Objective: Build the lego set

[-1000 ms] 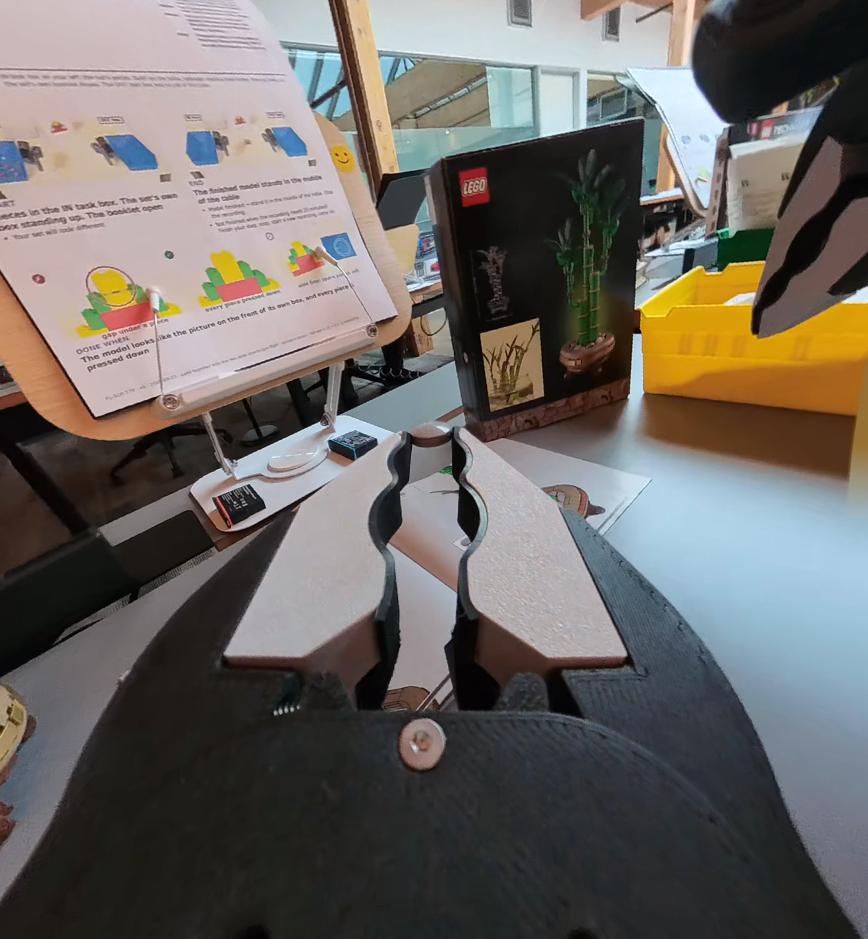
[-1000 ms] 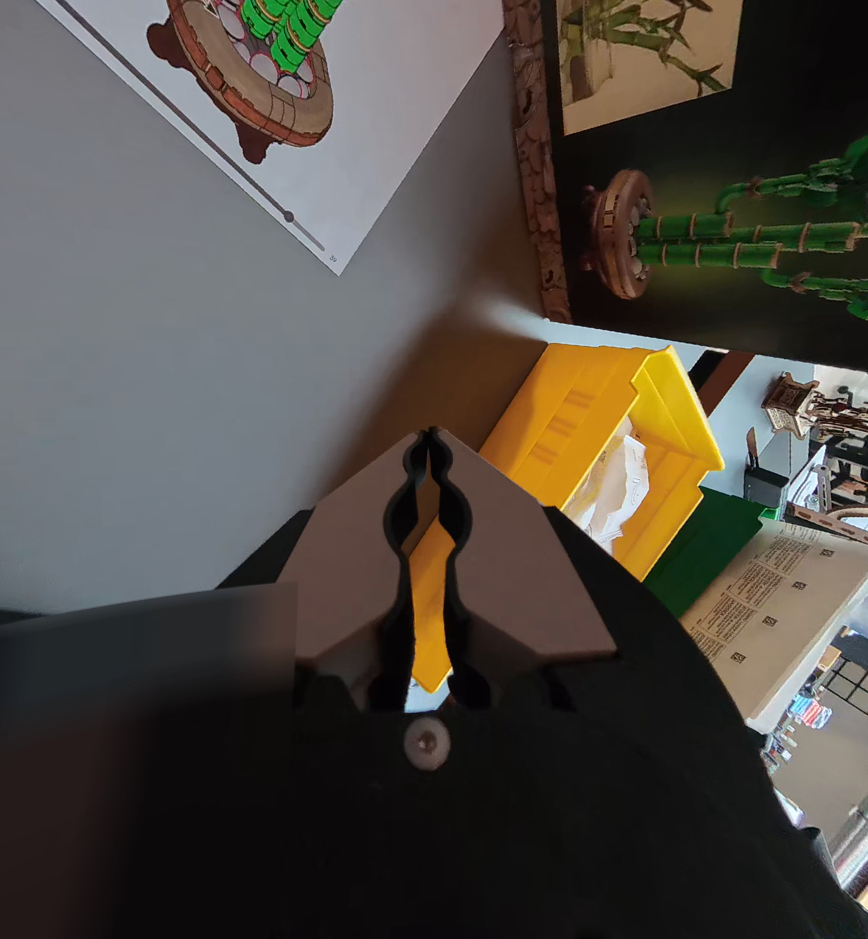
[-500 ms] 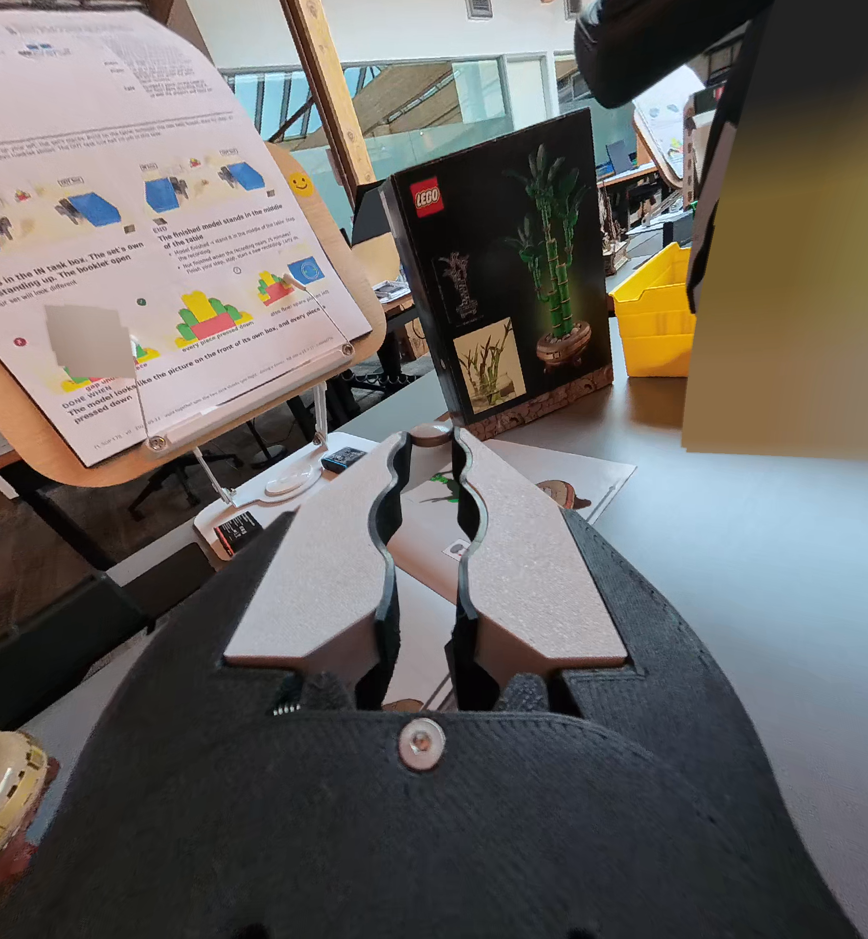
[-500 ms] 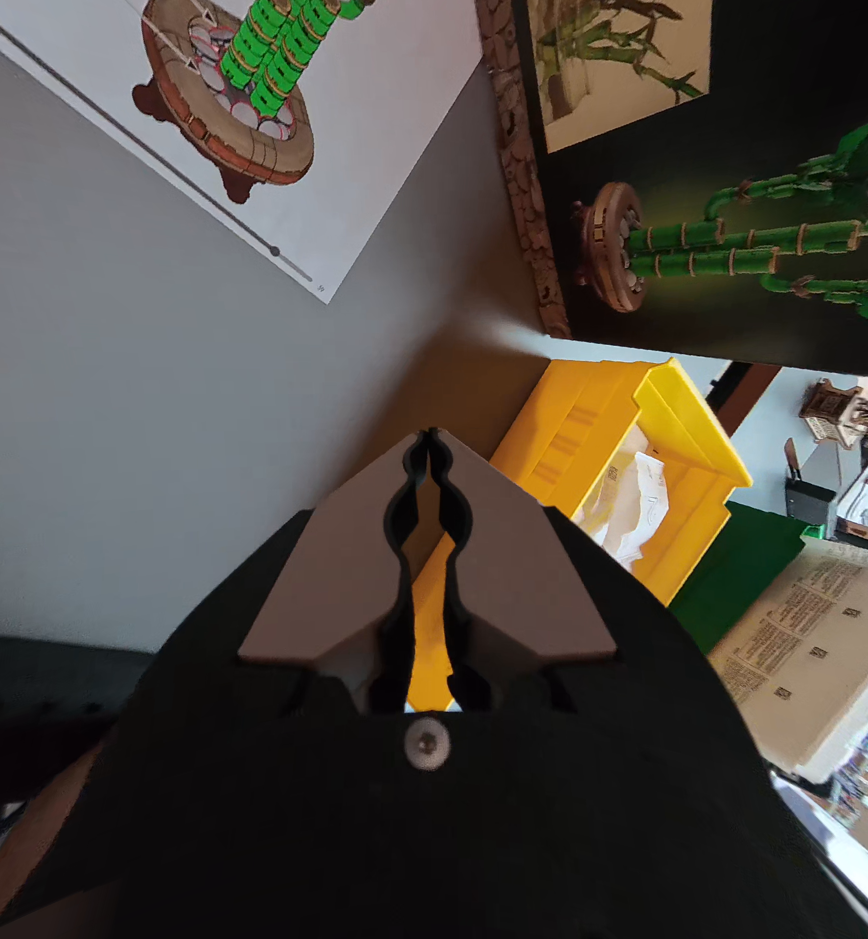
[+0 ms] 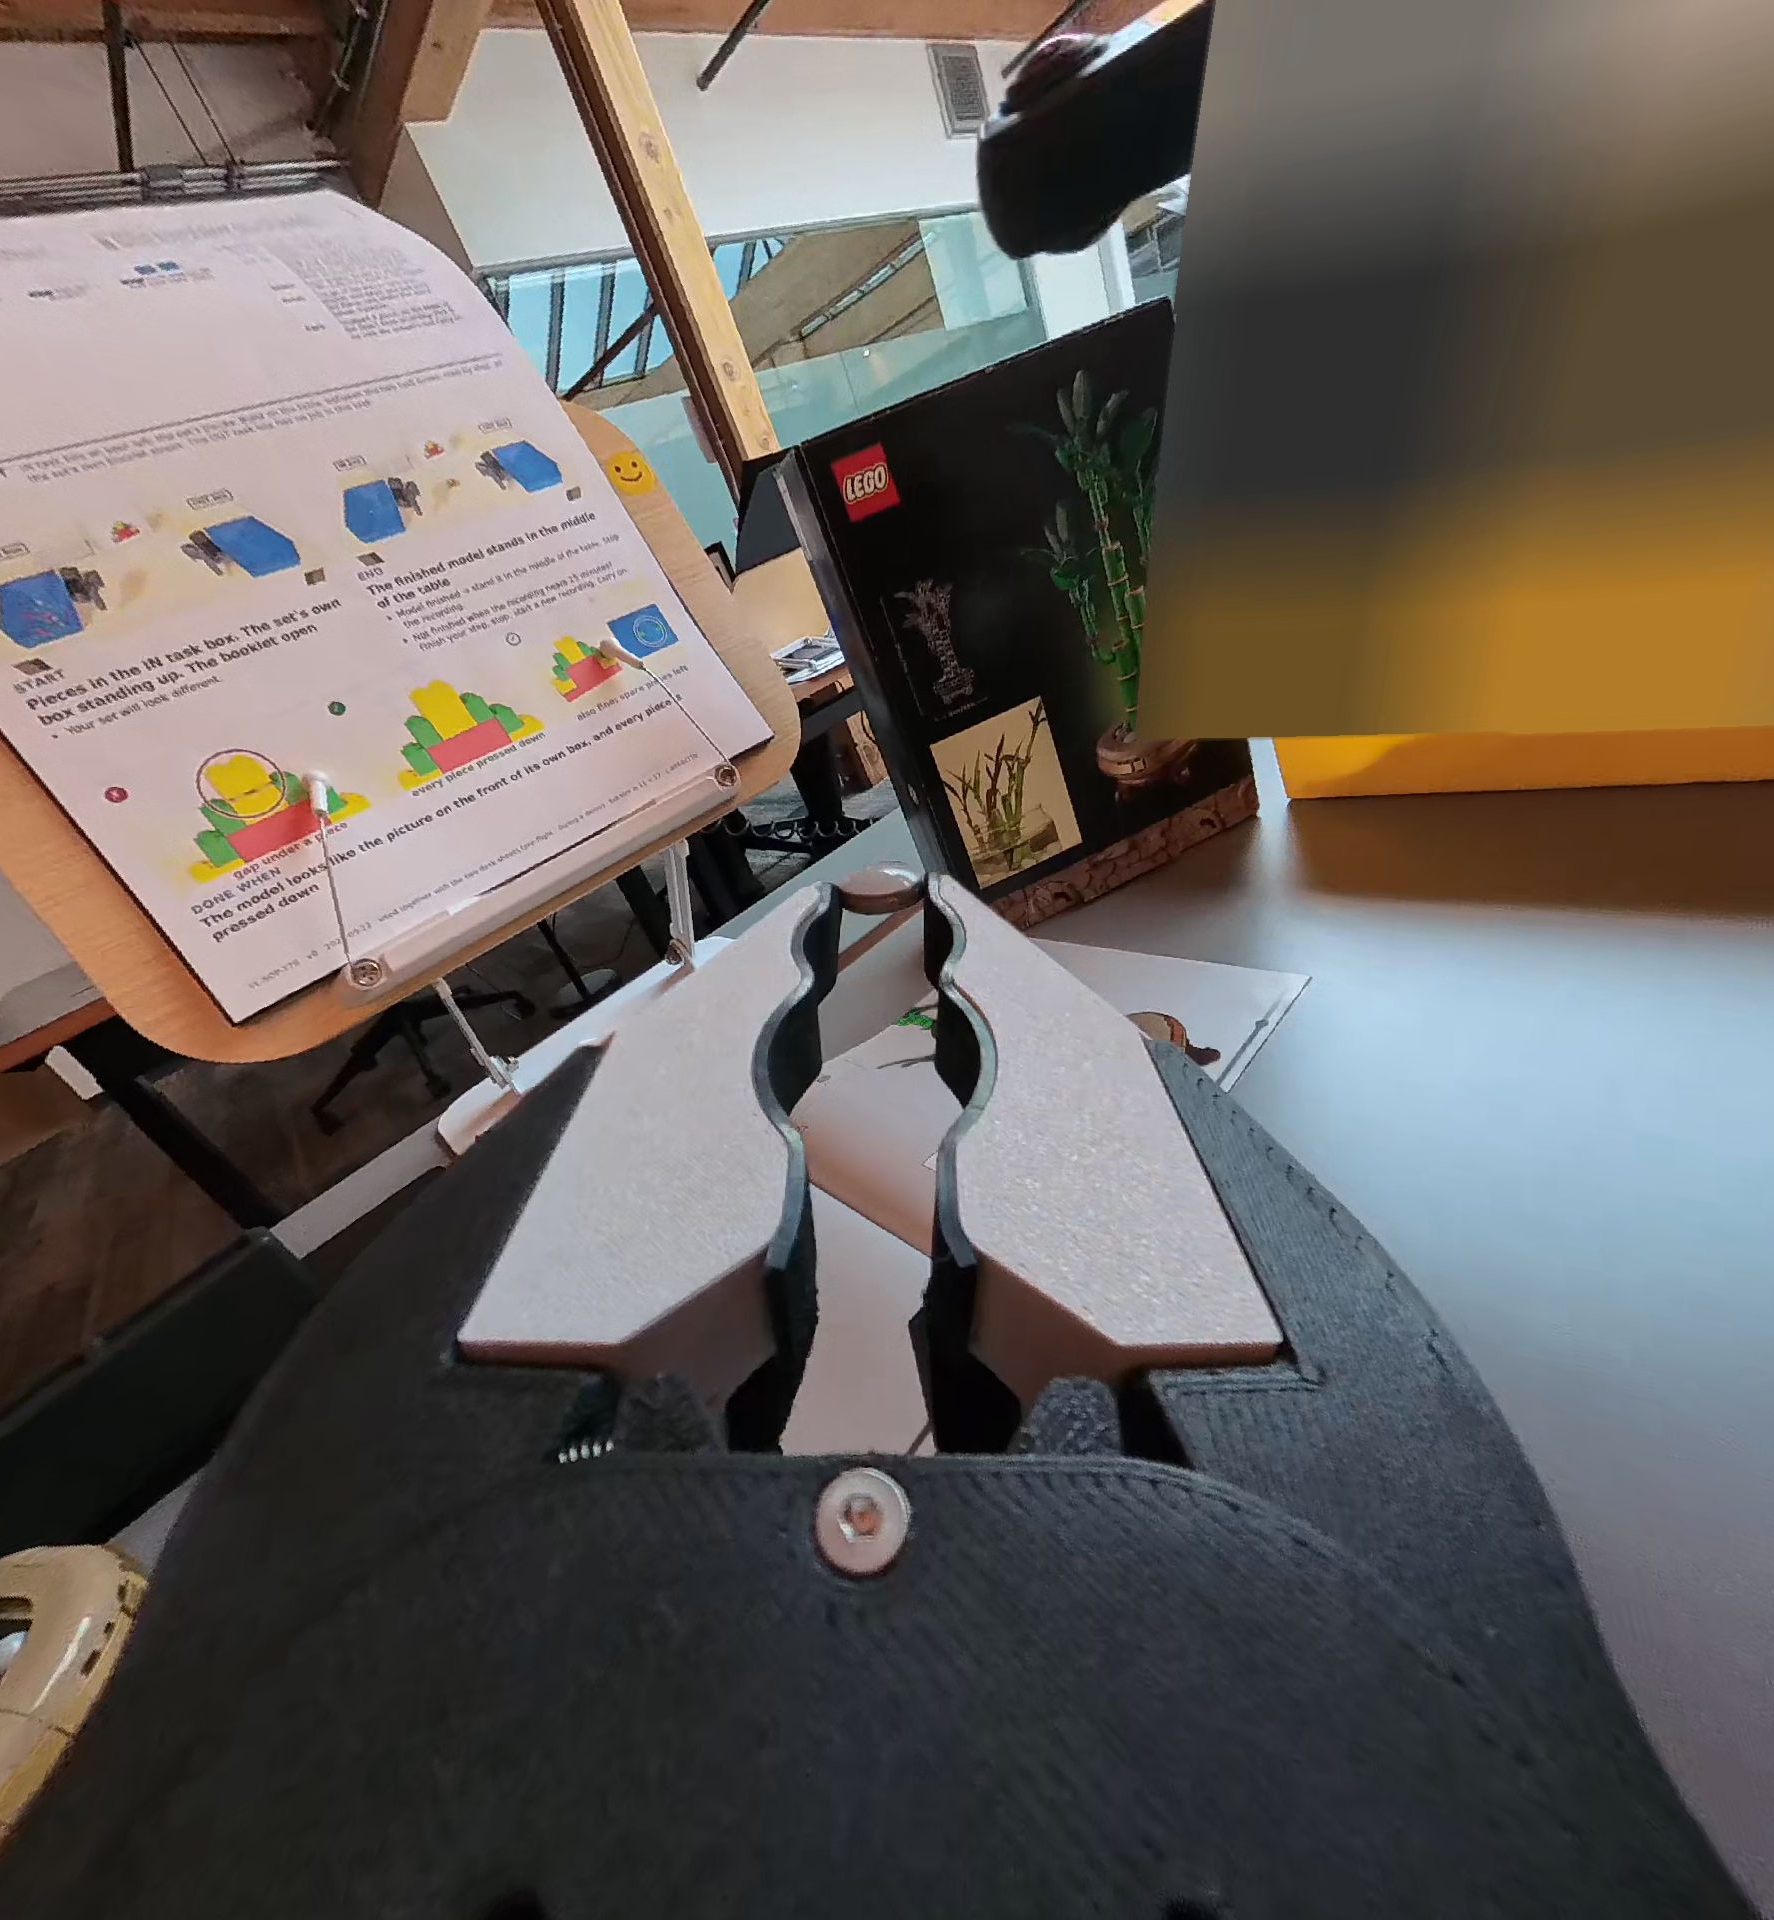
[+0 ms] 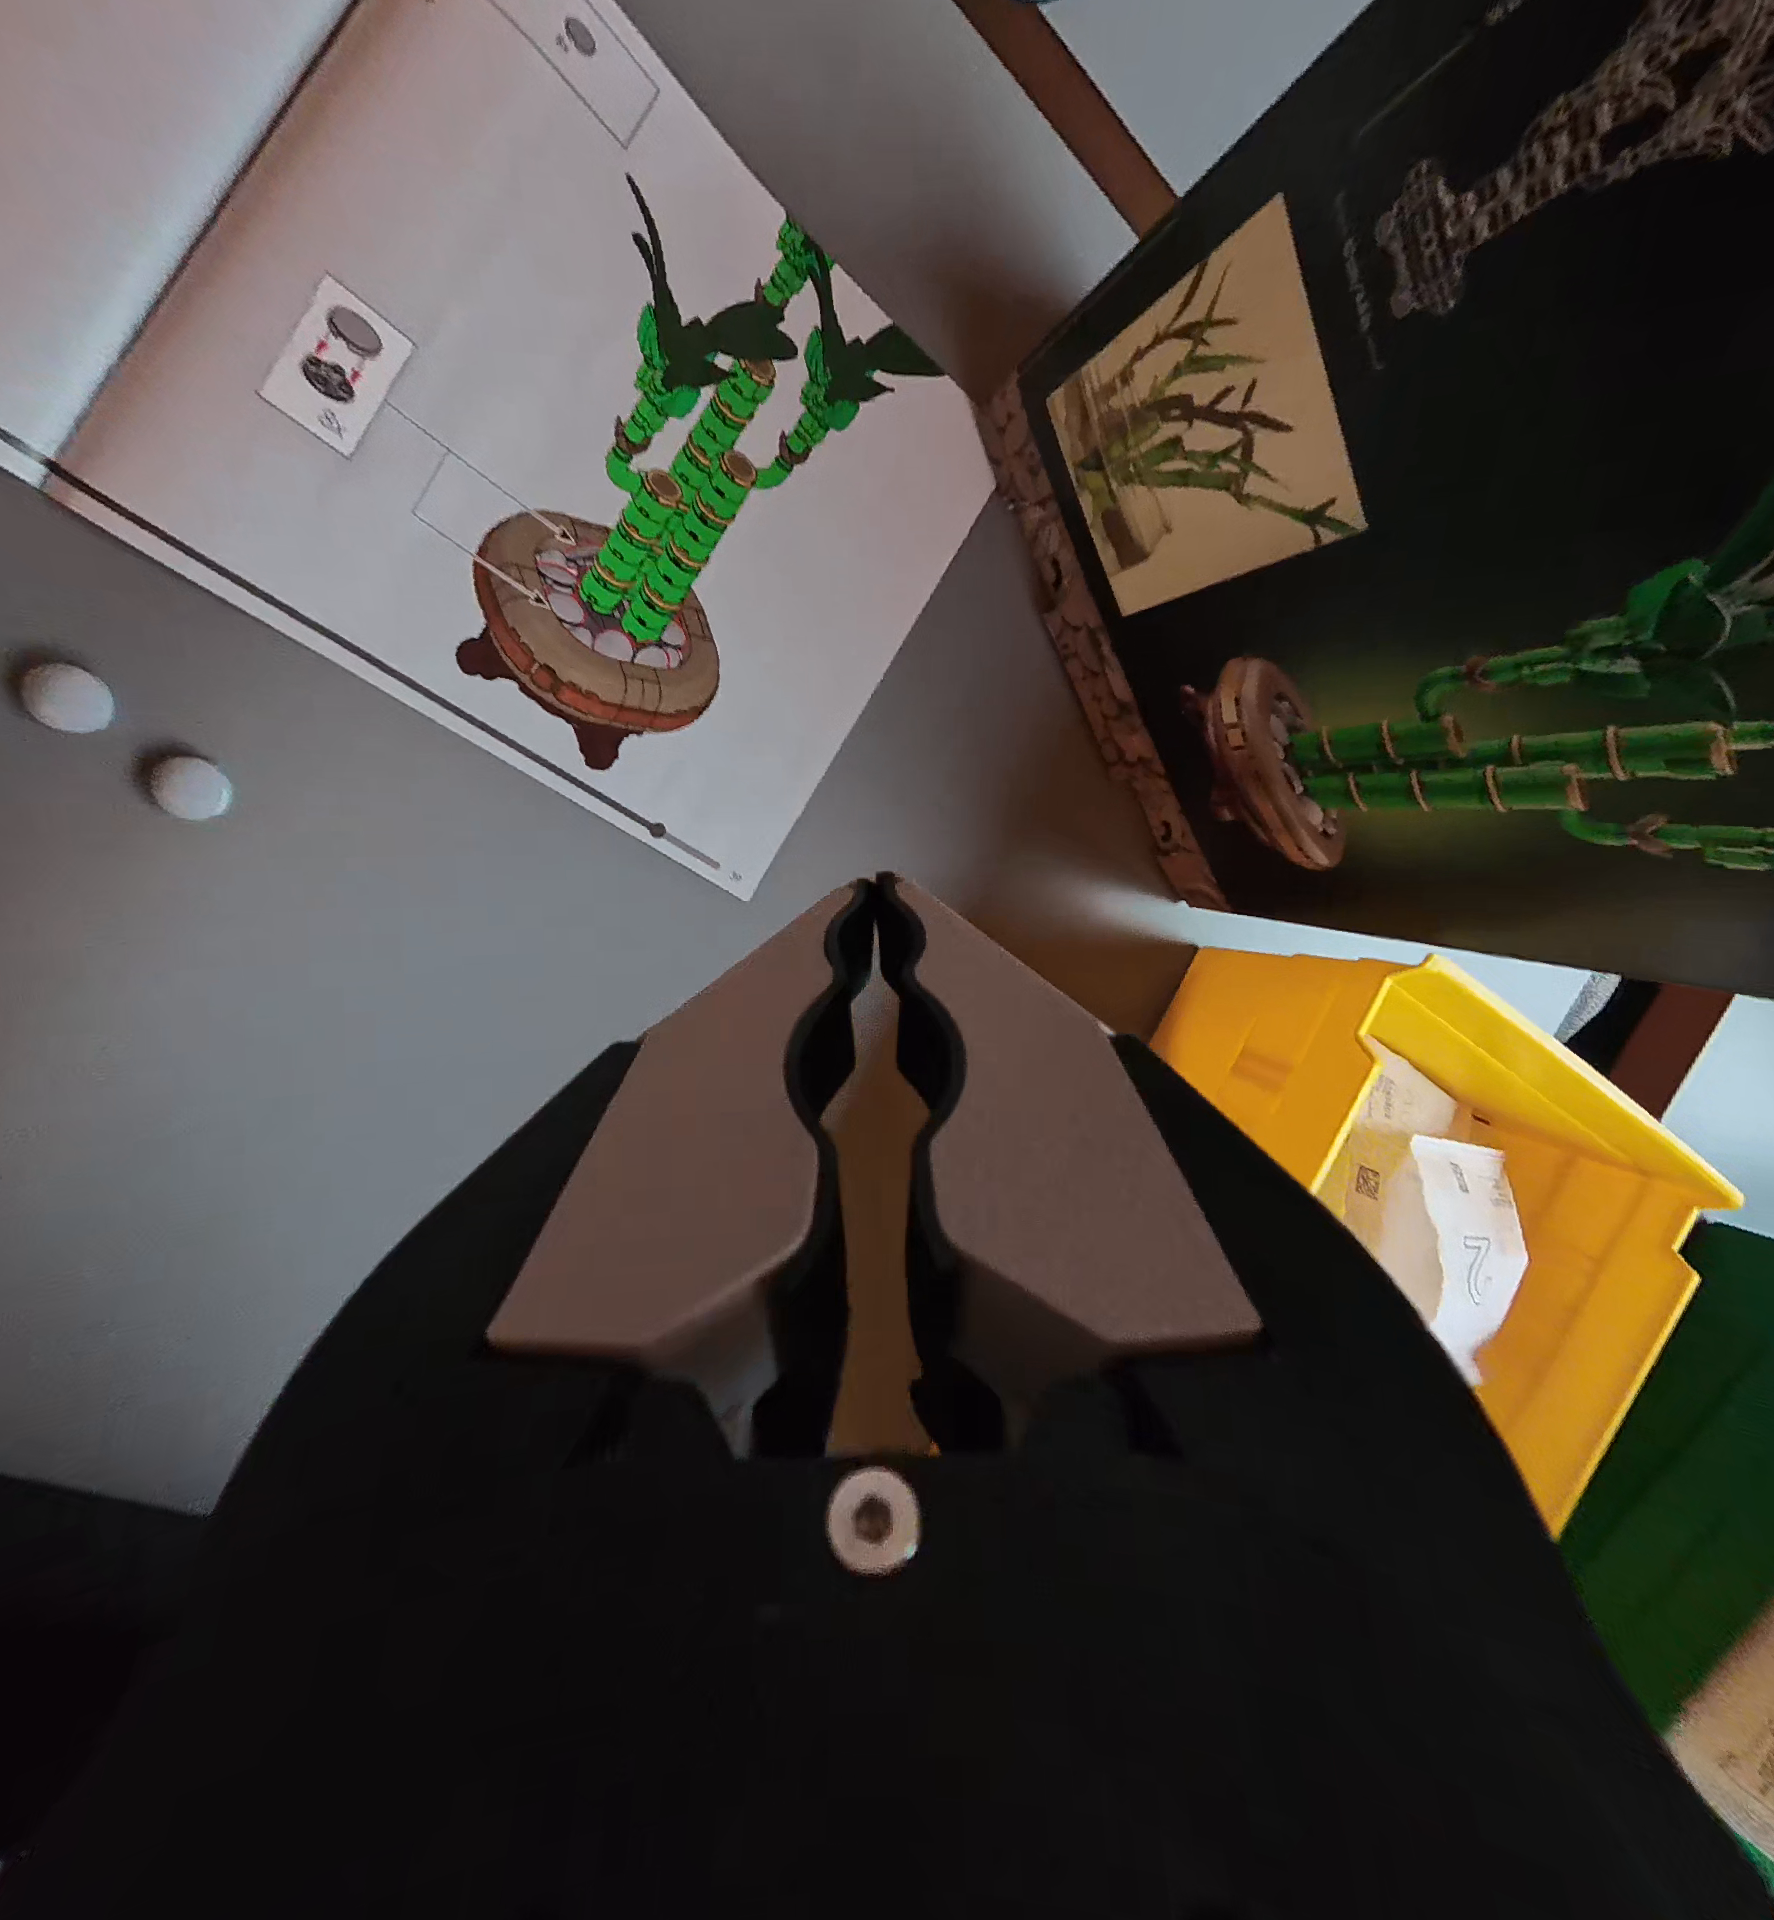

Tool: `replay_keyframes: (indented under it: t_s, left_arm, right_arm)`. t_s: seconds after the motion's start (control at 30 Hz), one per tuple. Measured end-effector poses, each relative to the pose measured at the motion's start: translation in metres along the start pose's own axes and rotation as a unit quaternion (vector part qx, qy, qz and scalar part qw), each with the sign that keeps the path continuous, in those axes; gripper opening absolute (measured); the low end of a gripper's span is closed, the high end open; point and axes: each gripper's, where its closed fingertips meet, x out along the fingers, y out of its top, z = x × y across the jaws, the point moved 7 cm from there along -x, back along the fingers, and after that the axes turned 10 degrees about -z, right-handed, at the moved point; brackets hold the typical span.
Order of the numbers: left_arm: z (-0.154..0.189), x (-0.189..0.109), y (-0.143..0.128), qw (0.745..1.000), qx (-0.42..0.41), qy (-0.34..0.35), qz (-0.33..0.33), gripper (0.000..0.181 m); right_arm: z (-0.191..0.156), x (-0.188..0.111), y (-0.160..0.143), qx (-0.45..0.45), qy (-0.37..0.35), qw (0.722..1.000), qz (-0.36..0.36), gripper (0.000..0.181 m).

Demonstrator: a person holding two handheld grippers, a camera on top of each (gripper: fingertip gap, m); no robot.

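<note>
Left gripper (image 5: 881, 896) pinches a small brown round piece (image 5: 878, 890) at its rim, above the booklet (image 6: 571, 343). Judged light, rigid, slippery. Right gripper (image 6: 883, 883) pressed together, empty.

Open booklet (image 6: 509, 343) flat on the counter (image 6: 239, 1039), set box (image 6: 1485, 468) upright just behind its far edge. Bin (image 6: 1548, 1236) to the right of the box, papers (image 6: 1465, 1236) inside. Two small round pieces (image 6: 119, 743) near the booklet. Sheet stand (image 5: 270, 644) left of the box.
</note>
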Motion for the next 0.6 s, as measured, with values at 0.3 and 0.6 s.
replay_keyframes:
  t_s: [0.3, 0.6]
  left_arm:
    - [0.005, 0.000, 0.000, 0.999, 0.046, 0.009, -0.002, 0.014]
    - [0.009, -0.001, 0.000, 0.998, 0.065, 0.009, 0.001, 0.014]
  right_arm:
    - [-0.009, -0.006, 0.026, 0.023, 0.037, 0.996, 0.071, 0.000]
    - [-0.016, -0.034, 0.040, 0.010, 0.106, 0.975, 0.197, 0.012]
